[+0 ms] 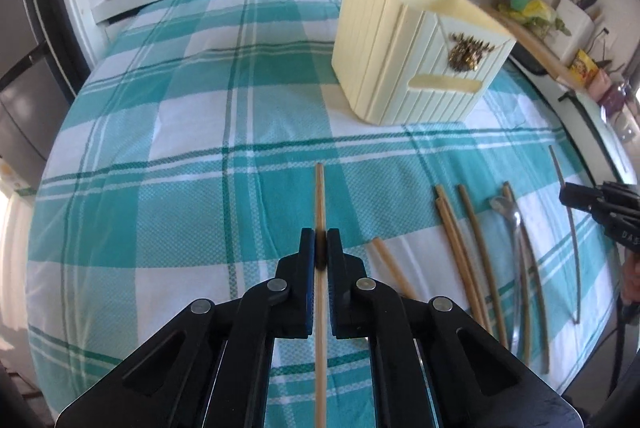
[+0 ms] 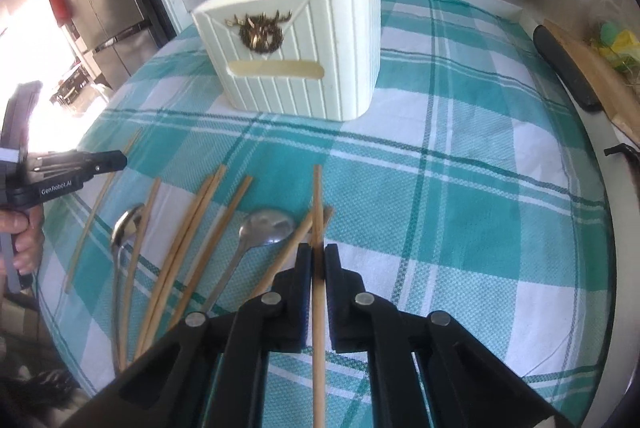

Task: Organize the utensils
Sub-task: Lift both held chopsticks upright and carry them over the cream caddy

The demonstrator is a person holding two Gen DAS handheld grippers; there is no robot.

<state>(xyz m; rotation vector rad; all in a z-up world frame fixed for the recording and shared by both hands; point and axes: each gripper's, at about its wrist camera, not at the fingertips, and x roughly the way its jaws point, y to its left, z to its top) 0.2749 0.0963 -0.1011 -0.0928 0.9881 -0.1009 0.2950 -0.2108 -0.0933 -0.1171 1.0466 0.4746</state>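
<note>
Pinching one wooden chopstick each, the left gripper and right gripper risk letting the thin sticks swivel and miss the cream utensil holder beyond the loose utensils on the worktop.

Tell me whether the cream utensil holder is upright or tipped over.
Upright. The cream utensil holder stands on its base on the checked tablecloth, open top facing up. Whether anything is inside cannot be told.
</note>
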